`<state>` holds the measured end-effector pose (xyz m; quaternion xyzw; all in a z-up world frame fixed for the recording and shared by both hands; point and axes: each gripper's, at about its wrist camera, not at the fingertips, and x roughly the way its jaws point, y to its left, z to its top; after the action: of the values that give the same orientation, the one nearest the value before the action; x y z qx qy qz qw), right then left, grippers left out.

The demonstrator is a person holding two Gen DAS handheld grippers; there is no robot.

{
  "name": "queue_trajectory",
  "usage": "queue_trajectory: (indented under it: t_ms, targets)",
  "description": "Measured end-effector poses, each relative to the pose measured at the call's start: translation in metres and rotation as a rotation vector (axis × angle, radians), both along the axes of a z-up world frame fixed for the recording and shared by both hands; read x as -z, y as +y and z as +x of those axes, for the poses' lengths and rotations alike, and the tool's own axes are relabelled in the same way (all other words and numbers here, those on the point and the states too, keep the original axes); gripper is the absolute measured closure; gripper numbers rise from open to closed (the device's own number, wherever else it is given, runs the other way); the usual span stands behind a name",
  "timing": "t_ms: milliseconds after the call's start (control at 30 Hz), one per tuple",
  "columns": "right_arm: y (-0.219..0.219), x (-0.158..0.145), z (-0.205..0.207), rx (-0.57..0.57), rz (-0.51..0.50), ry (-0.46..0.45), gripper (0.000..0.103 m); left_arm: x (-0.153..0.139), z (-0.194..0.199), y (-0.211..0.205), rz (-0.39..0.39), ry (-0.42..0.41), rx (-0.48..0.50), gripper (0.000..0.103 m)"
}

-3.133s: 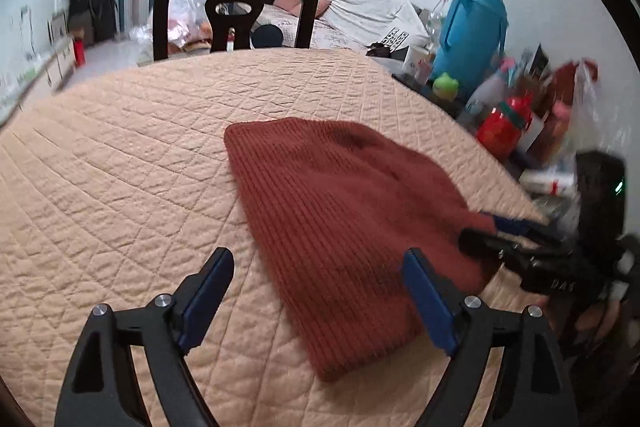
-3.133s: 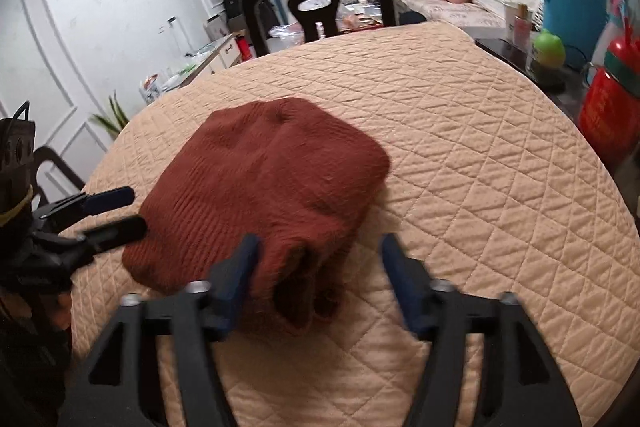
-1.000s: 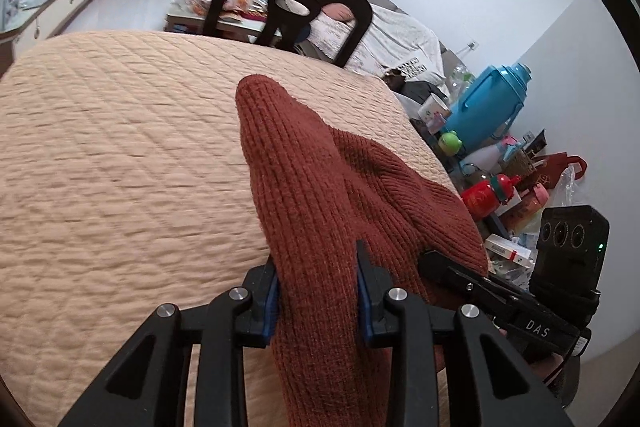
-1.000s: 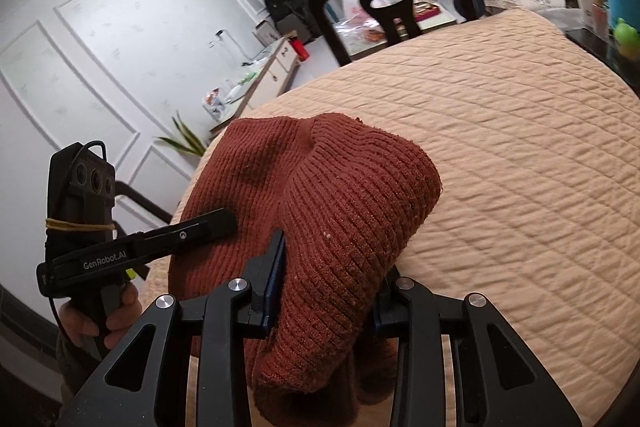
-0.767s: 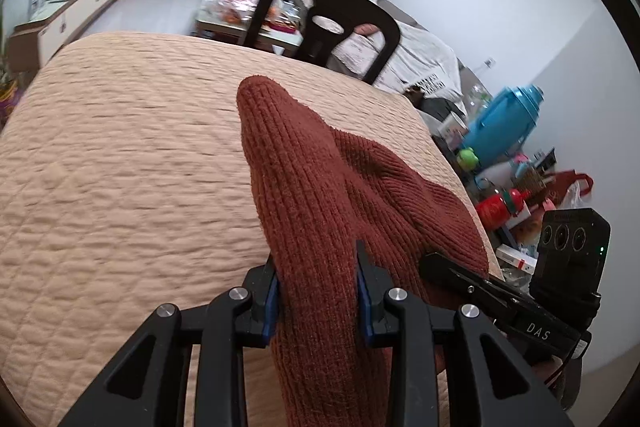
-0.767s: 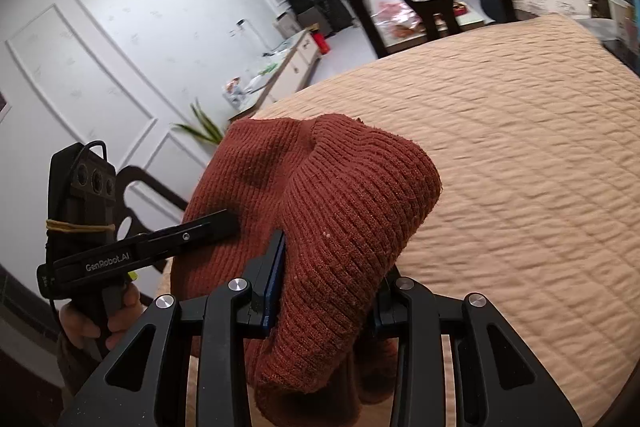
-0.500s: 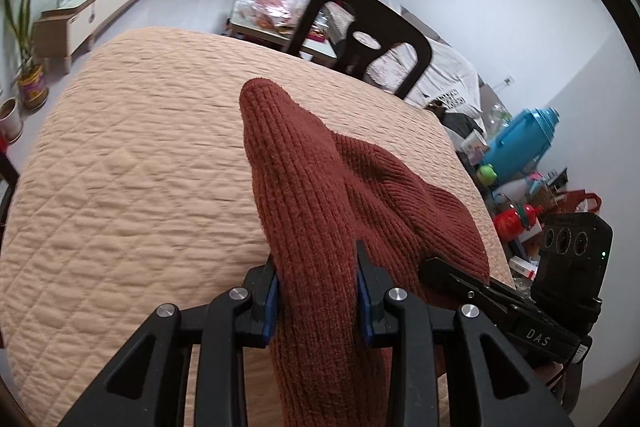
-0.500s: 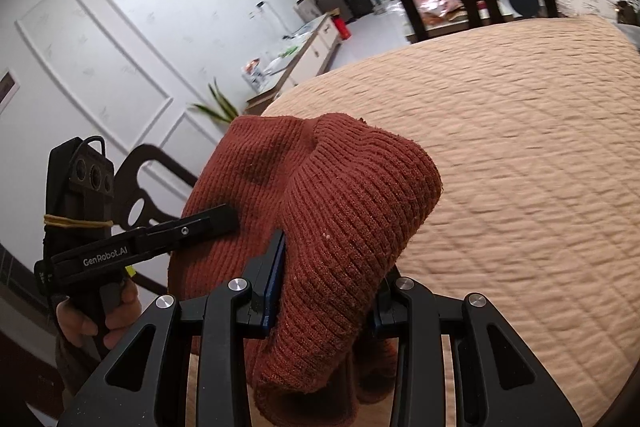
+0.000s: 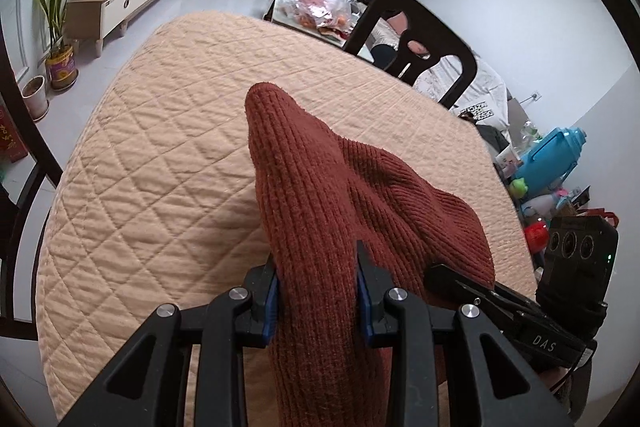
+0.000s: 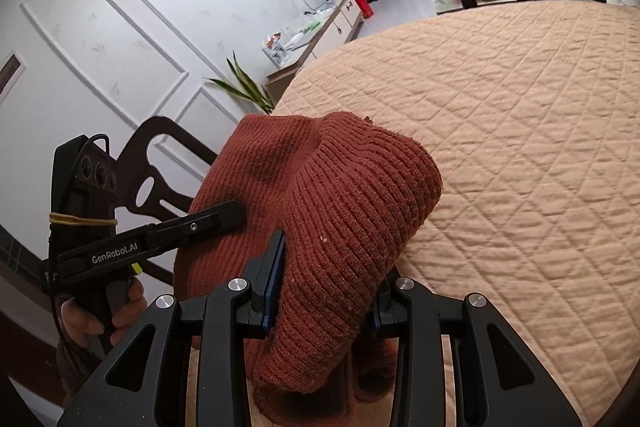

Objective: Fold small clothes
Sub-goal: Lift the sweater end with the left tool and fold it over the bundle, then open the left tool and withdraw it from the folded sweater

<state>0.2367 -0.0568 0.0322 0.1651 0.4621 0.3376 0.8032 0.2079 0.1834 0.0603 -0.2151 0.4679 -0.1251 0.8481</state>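
Item: rust-red knit hat [image 9: 316, 211], ribbed, lifted off the table [image 9: 160, 163] and bunched between my two tools; table covered in a tan quilted cloth; left gripper [image 9: 318, 291], jaws narrow and clamped on one fold of the knit; right gripper [image 10: 326, 291], jaws likewise clamped on a thick bunched edge; I see a hand [image 10: 120, 311] gripping the left tool's handle; black chair [image 9: 416, 43] at the far side.

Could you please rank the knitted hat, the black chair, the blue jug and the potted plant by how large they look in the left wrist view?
1. knitted hat, nearest the camera
2. black chair
3. potted plant
4. blue jug
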Motion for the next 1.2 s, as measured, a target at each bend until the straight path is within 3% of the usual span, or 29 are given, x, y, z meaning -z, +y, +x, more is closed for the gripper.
queue_trajectory:
  t_ms: [133, 333, 467, 567, 700, 767, 900, 1067, 1200]
  targets:
    - [0.007, 0.012, 0.002, -0.007, -0.043, 0.006, 0.068, 0.012, -0.001, -0.002, 0.066, 0.0, 0.008, 0.068]
    - [0.006, 0.015, -0.002, -0.006, -0.095, -0.021, 0.066, 0.02, -0.004, 0.002, 0.072, -0.001, -0.003, 0.062]
    - [0.012, 0.014, -0.007, -0.007, -0.146, -0.06, 0.063, 0.018, -0.012, -0.002, 0.173, -0.031, -0.008, 0.042]
    - [0.013, 0.01, -0.011, 0.001, -0.183, -0.091, 0.057, 0.013, -0.02, 0.0, 0.173, -0.05, -0.017, 0.026]
    - [0.013, 0.004, -0.019, 0.017, -0.235, -0.141, 0.044, 0.004, -0.038, -0.001, 0.196, -0.101, -0.029, 0.02]
    - [0.012, -0.002, -0.028, 0.021, -0.254, -0.19, 0.037, -0.001, -0.05, -0.006, 0.235, -0.114, -0.039, 0.011]
    - [0.009, -0.013, -0.051, 0.032, -0.318, -0.252, 0.035, -0.001, -0.075, -0.016, 0.327, -0.127, -0.076, 0.007]
    - [0.003, -0.009, -0.083, 0.025, -0.376, -0.261, 0.032, 0.009, -0.1, -0.02, 0.375, -0.122, -0.108, 0.007]
    - [0.001, -0.003, -0.105, 0.027, -0.428, -0.275, 0.031, 0.018, -0.12, -0.031, 0.461, -0.123, -0.12, 0.007]
